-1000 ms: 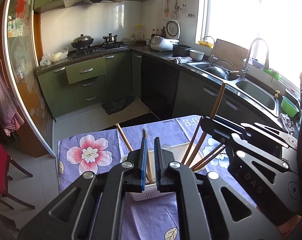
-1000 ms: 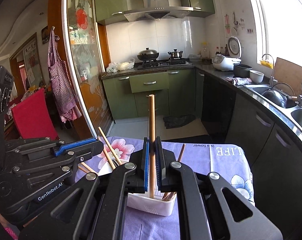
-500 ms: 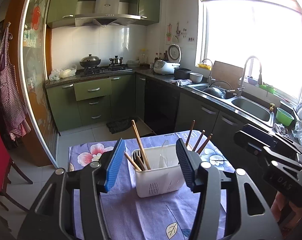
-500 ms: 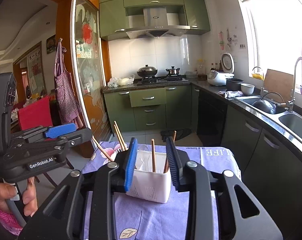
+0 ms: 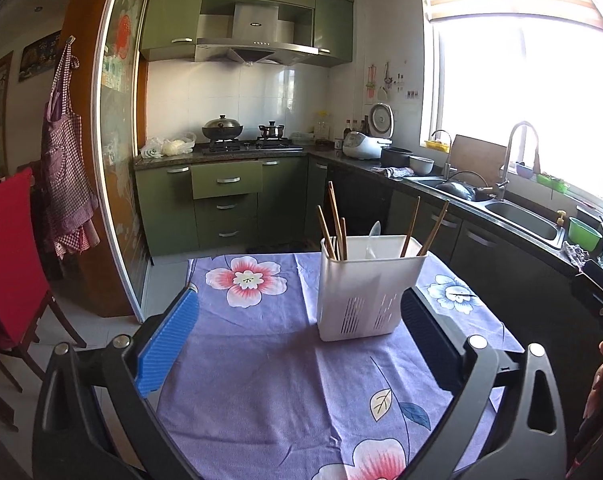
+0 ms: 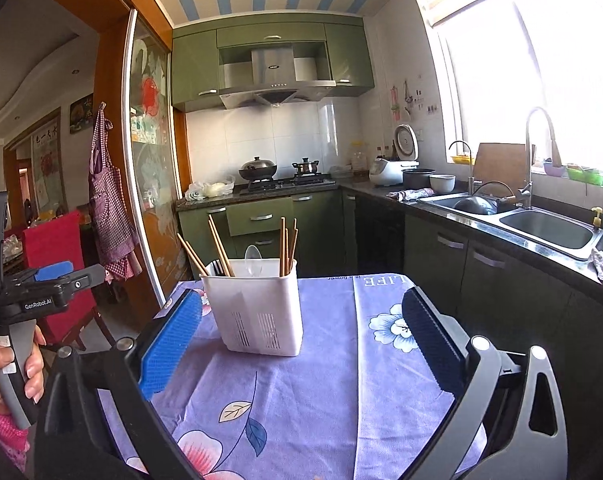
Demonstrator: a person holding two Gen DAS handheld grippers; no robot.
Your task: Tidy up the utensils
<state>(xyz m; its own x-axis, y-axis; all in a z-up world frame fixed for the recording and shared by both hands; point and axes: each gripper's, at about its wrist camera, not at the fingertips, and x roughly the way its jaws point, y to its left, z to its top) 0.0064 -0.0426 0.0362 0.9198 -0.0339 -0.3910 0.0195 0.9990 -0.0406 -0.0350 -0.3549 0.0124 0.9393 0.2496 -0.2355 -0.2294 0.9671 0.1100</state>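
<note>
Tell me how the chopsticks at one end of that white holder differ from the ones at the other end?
In the left wrist view, the left-end chopsticks number about four and bunch close together, while the right-end chopsticks look like two, spread apart. The left bunch's tallest stick stands higher than either right one. The right pair tilts more. Both sets are brown wood, standing in the white holder with a pale spoon between them.
</note>
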